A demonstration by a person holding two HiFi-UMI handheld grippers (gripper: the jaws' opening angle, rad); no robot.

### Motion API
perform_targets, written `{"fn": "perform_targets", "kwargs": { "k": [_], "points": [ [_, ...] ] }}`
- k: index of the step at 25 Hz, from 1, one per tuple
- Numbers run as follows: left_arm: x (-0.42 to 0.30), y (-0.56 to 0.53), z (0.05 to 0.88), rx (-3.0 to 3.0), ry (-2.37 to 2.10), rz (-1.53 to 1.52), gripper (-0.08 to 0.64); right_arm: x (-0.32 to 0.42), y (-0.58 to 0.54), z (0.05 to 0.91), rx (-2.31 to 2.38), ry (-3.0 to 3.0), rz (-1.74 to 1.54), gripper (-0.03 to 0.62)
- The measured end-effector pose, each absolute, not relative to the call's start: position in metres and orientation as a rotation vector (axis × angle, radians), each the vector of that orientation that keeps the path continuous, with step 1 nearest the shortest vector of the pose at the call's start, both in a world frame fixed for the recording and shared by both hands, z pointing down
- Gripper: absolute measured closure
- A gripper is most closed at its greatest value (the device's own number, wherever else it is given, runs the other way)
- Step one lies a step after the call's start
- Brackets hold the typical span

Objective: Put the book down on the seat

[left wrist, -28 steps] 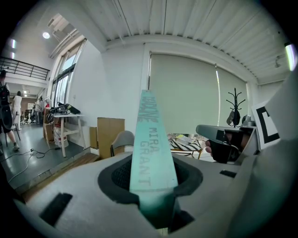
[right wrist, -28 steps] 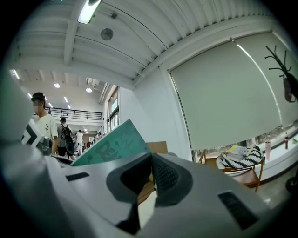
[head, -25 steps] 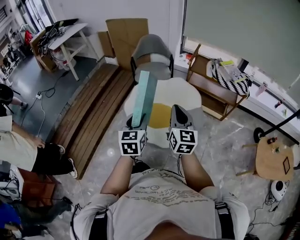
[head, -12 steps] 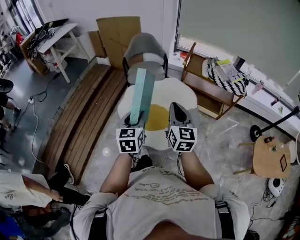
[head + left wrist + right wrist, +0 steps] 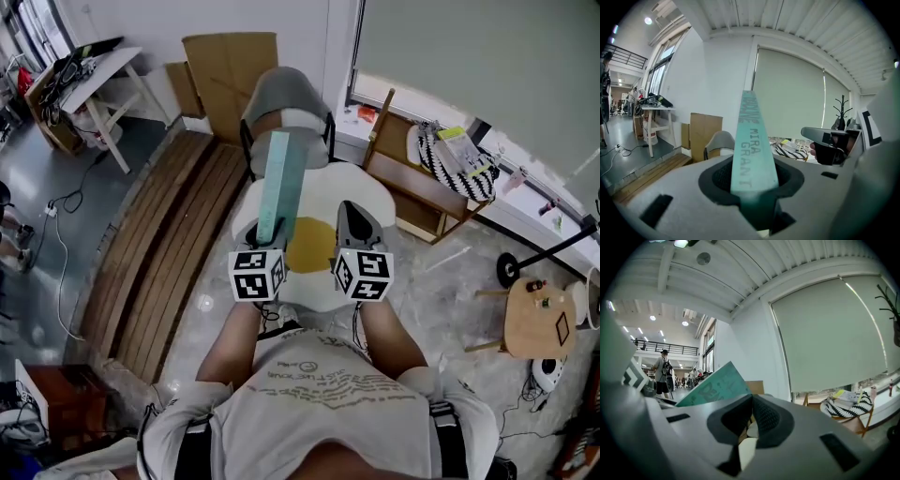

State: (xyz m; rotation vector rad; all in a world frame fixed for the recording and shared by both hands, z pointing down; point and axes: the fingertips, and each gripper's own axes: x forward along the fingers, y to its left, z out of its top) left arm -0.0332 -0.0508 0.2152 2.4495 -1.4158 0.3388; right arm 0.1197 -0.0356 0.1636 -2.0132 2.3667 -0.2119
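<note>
left gripper (image 5: 264, 239): clamped on teal book (image 5: 279, 178), lower end
right gripper (image 5: 350, 214): jaws together, empty
handling: likely light, stiffish — may pivot; grip near spine
goal: grey chair seat (image 5: 309, 145)

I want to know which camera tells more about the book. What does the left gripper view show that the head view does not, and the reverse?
Only the left gripper view: the print MIRA GRANT on the spine of the teal book, the jaws of the left gripper pressed on its lower end, and a coat stand by the blind.
Only the head view: the white and yellow rug, the wooden slats and a round wooden table.
Both: the book rising from the gripper, the grey chair ahead, and the cardboard sheet against the wall.
</note>
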Motion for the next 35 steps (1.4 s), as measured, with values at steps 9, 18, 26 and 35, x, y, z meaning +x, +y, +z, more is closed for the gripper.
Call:
{"fn": "perform_targets", "kwargs": {
  "k": [9, 18, 26, 35],
  "points": [
    [-0.069, -0.113, 0.223, 2.422, -1.370, 0.300, 0.399, 0.077, -0.101, 0.162, -2.046, 2.411, -0.183, 0.565],
    [-0.091, -0.154, 0.253, 2.328, -1.311, 0.235, 0.399, 0.044, -0.145, 0.174, -2.048, 2.500, -0.197, 0.565],
    [-0.087, -0.161, 0.265, 2.266, -1.320, 0.226, 0.399, 0.052, -0.161, 0.187, -2.030, 2.558, -0.224, 0.565],
    [-0.074, -0.153, 0.302, 2.131, -1.321, 0.251, 0.399, 0.077, -0.159, 0.222, -2.041, 2.625, -0.315, 0.565]
  ]
}}
